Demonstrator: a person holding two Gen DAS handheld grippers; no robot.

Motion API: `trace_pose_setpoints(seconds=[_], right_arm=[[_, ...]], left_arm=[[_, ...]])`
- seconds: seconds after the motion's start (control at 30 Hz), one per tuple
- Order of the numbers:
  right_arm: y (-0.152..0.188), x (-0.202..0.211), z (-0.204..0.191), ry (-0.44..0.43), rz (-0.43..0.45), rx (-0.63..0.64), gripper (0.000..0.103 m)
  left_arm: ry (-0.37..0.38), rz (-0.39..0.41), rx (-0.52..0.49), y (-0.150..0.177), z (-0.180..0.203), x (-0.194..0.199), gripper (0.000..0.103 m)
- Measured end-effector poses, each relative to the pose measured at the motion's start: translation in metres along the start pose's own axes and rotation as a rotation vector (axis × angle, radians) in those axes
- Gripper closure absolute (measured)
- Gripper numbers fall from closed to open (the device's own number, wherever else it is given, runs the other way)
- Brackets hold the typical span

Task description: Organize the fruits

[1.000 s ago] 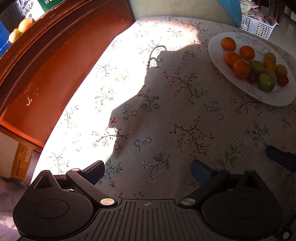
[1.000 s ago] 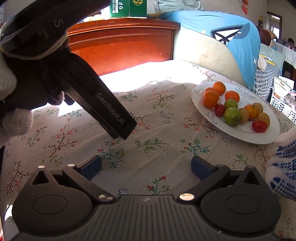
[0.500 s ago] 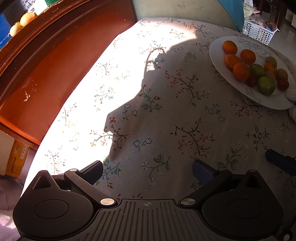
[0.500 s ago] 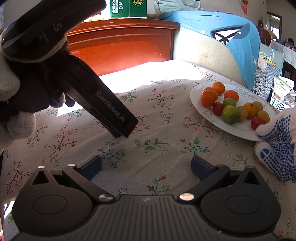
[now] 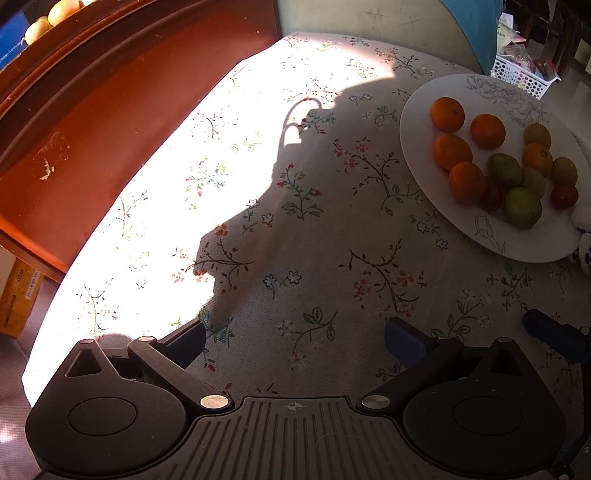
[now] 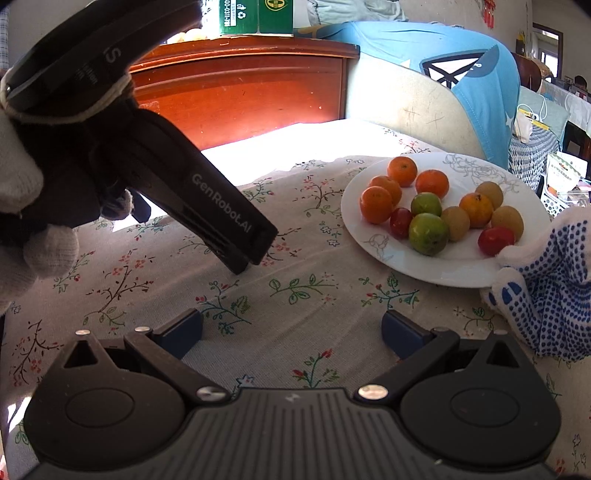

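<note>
A white plate (image 6: pixel 424 269) at the right of the floral tablecloth holds several fruits: oranges (image 6: pixel 376 205), green fruits (image 6: pixel 428 234), brown ones (image 6: pixel 456 223) and small red ones (image 6: pixel 495 240). A person's white glove with blue dots (image 6: pixel 546 280) grips its near right rim. My right gripper (image 6: pixel 291 332) stands open over bare cloth, short of the plate. My left gripper (image 5: pixel 295 339) is open too and holds nothing, with the plate (image 5: pixel 517 243) and its oranges (image 5: pixel 467 182) far to its right. Its black housing (image 6: pixel 207 195) slants down at the upper left.
A red-brown wooden cabinet (image 5: pixel 110 129) borders the table's far left edge, with yellow fruits (image 5: pixel 62 11) and green boxes (image 6: pixel 255 14) on top. A chair draped in blue cloth (image 6: pixel 443 62) stands behind the plate. A white basket (image 5: pixel 524 74) sits beyond it.
The gloved hand came in from the right and took hold of the plate's rim. The plate has shifted slightly left and nearer. Both grippers stayed open.
</note>
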State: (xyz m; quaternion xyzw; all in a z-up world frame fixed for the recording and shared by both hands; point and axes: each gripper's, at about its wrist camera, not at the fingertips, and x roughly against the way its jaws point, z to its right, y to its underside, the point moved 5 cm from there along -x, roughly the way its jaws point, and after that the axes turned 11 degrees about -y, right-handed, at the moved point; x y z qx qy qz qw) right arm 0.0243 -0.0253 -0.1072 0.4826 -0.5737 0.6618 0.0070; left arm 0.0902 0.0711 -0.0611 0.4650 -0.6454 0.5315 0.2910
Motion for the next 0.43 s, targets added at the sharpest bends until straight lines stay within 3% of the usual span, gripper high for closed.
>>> trace_pose_setpoints(seconds=[0.43], right_arm=[[0.0003, -0.0004, 0.0003, 0.0, 0.0, 0.0, 0.001]], left_arm=[[-0.016, 0.021, -0.018, 0.0002, 0.0004, 0.0017, 0.0]])
